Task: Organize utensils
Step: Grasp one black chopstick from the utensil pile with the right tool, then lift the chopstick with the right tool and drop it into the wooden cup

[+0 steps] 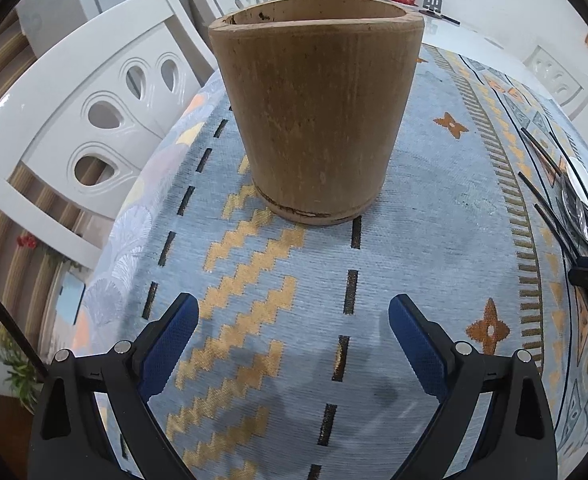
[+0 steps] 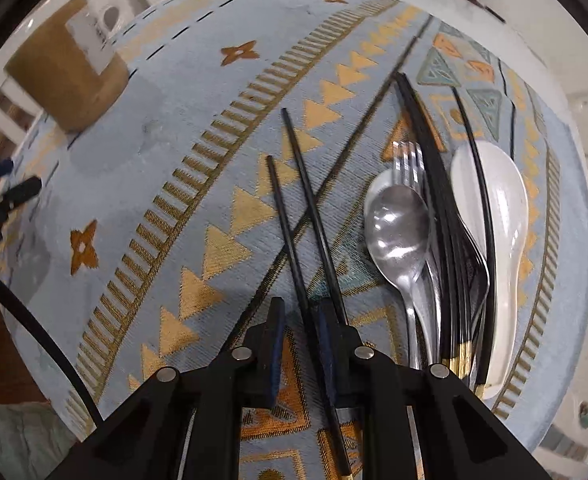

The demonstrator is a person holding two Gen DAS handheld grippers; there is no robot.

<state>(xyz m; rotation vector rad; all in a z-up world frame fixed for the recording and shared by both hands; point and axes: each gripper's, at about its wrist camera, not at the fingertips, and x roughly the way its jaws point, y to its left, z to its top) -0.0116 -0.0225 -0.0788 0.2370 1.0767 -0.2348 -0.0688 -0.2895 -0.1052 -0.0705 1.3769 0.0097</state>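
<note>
Utensils point(image 2: 445, 240): heaped on the counter point(image 1: 433, 200) at about 3 o'clock in the right wrist view, none in the holder that I can see.
Bamboo holder point(image 1: 317, 120): one, upright, dead ahead at 12 o'clock of the left tool and way off at 10 o'clock from the right one. I can't see inside it.
Left tool point(image 1: 294, 320): fingers wide apart, nothing between them, hanging over bare cloth just short of the holder.
Loose chopsticks point(image 2: 280, 200): two black ones lying apart from the heap, running from the right tool's tips up toward 12 o'clock.
Right tool point(image 2: 299, 308): fingers nearly together and pointing almost straight down. One loose chopstick runs between the pads, the other slips under the right finger. A sliver of cloth shows beside the left pad, so I'd call it not clamped yet.
Doing it well: get both sticks inside the pads before squeezing, otherwise one gets left behind. Grab near the thick end and lift straight up so the tips don't drag on the cloth.
Metal spoon point(image 2: 397, 232): one for sure, maybe a second bowl under it.
Fork point(image 2: 409, 160): one, tines poking out at 12 o'clock of the spoon.
Bundled chopsticks point(image 2: 415, 120): several, gold-tipped, too overlapped to count.
White spoon point(image 2: 505, 208): one, far right, with a black stick lying across it.
</note>
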